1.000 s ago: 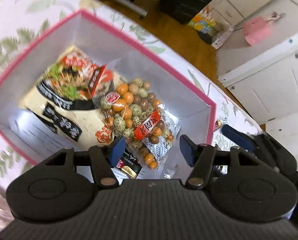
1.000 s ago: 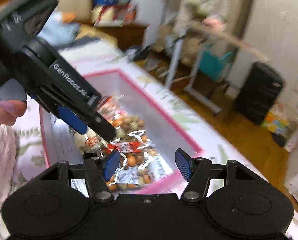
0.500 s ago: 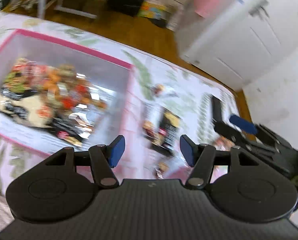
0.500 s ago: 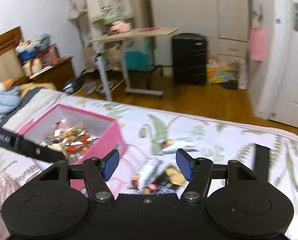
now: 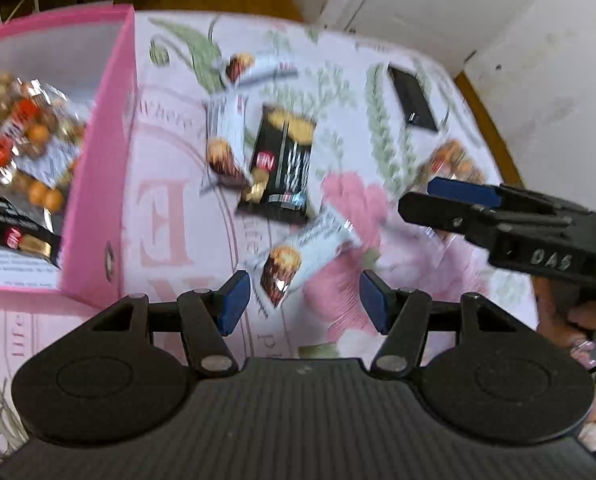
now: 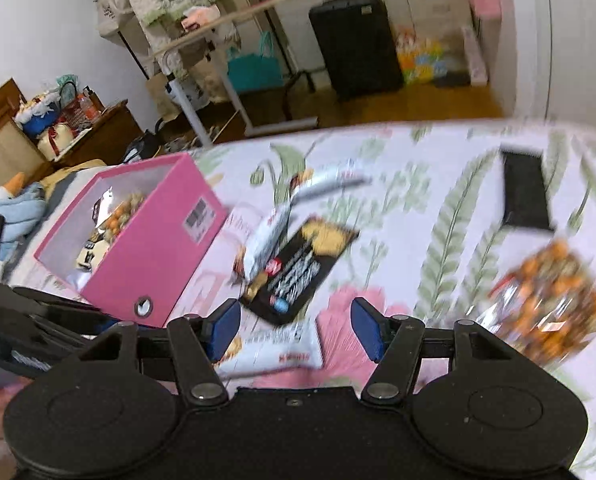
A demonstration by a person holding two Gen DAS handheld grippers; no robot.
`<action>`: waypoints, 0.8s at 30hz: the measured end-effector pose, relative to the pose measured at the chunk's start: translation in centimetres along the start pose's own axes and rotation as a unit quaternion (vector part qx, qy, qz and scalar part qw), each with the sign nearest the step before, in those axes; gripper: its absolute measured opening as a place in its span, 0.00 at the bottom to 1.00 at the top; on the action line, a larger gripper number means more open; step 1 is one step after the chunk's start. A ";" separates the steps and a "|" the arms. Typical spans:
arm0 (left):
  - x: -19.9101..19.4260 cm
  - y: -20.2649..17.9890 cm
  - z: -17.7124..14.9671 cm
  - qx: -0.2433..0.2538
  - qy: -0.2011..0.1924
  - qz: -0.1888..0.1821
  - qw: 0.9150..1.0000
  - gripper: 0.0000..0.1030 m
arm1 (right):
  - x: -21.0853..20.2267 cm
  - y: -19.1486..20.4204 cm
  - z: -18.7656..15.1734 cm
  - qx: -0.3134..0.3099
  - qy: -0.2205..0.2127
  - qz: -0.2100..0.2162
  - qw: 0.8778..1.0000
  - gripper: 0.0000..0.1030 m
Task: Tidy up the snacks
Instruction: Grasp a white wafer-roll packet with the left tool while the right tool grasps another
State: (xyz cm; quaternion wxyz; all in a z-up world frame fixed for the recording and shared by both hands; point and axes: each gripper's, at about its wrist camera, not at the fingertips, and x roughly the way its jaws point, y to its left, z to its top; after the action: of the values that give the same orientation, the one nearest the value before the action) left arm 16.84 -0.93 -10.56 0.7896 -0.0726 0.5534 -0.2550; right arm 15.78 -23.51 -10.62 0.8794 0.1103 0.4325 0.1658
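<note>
Hovering now off the pink box point(image 5: 98, 160), over loose snacks: both claws, left claw point(image 5: 302, 304) and right claw point(image 6: 296, 330), half-open, empty; white bar point(image 5: 298, 256) just ahead, next pick likely.

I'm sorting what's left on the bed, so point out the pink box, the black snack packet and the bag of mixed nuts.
pink box point(image 6: 154, 256), right wrist view, on its pink front wall.
black snack packet point(image 5: 284, 168), left wrist view, middle of its printed face.
bag of mixed nuts point(image 6: 550, 300), right wrist view, middle of the blurred clear bag.
</note>
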 end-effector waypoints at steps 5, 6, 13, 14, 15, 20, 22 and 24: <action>1.7 0.2 -0.6 0.014 -0.007 0.040 0.999 0.57 | 2.3 -0.7 -0.6 0.014 0.034 0.001 0.999 0.64; 1.5 0.3 -0.4 0.013 -0.012 0.051 0.999 0.57 | 2.6 -0.6 -0.8 0.015 0.040 -0.005 0.999 0.64; 1.3 0.0 5.0 0.032 -0.044 0.094 0.994 0.57 | 3.8 0.3 -2.8 0.066 0.092 0.023 0.993 0.64; 1.9 -0.2 5.7 0.036 -0.042 0.109 0.993 0.57 | 4.3 0.6 -3.1 0.081 0.100 0.035 0.991 0.64; 2.6 -0.4 6.5 0.039 -0.037 0.125 0.991 0.57 | 4.8 0.8 -3.2 0.091 0.104 0.044 0.989 0.64; 6.8 0.5 8.9 0.027 -0.026 0.155 0.987 0.57 | 7.5 1.4 -3.7 0.177 0.068 0.033 0.981 0.67; 8.5 1.2 9.0 0.021 -0.018 0.178 0.984 0.57 | 7.7 1.9 -4.8 0.219 0.019 0.012 0.975 0.68; 9.0 1.7 8.9 0.009 -0.036 0.182 0.983 0.58 | 7.7 3.2 -5.5 0.225 -0.019 -0.019 0.974 0.68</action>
State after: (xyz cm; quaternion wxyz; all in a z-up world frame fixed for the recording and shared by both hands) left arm 27.81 -5.29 -15.44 0.8429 0.0270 0.5261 -0.1096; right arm 15.15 -17.33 -18.48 0.8430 0.3004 0.4440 0.0450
